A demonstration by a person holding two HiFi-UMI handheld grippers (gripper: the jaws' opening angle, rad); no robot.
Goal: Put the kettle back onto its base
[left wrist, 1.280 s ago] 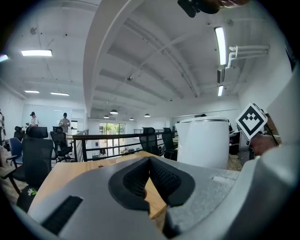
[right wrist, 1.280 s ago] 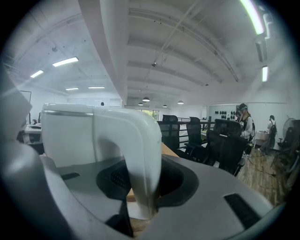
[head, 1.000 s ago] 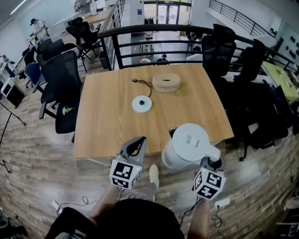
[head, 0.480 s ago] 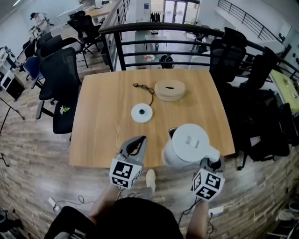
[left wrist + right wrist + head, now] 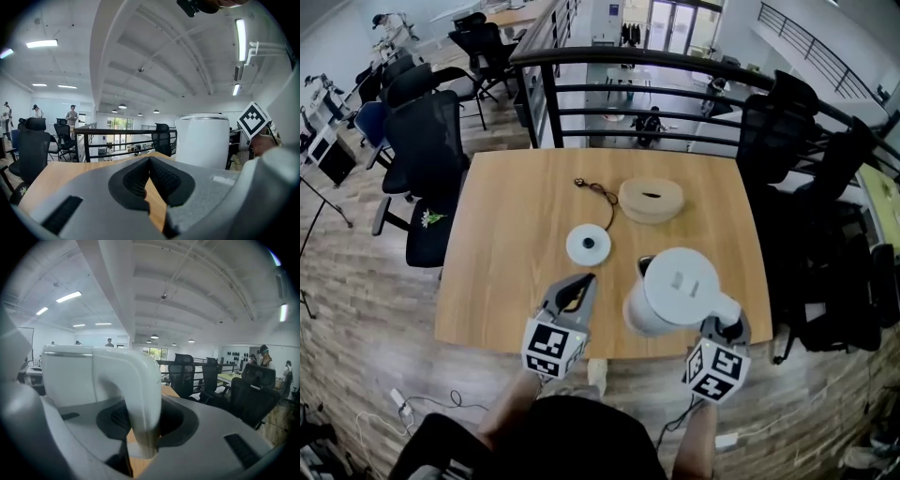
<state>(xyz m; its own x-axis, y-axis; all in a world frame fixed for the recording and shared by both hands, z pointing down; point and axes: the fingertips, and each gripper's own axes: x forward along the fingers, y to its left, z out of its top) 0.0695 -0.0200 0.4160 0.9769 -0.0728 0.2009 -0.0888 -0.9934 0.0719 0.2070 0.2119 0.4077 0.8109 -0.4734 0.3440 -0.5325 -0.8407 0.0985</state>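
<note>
The white kettle [image 5: 673, 289] hangs over the front part of the wooden table [image 5: 506, 244], held by its handle [image 5: 137, 394]. My right gripper [image 5: 725, 322] is shut on that handle, which fills the gap between its jaws in the right gripper view. The round white base [image 5: 589, 245] lies on the table, beyond and left of the kettle. My left gripper [image 5: 577, 283] is shut with nothing in it, left of the kettle and just short of the base. In the left gripper view the kettle body [image 5: 202, 139] stands to the right of the closed jaws.
A beige round object [image 5: 652, 200] lies behind the base, with a dark cord [image 5: 598, 190] next to it. Black office chairs [image 5: 431, 169] stand at the table's left and right. A black railing [image 5: 637, 89] runs behind the table.
The table has come closer under both grippers. The kettle, earlier partly beyond the front edge, now hangs over the tabletop. Both grippers keep the same stance.
</note>
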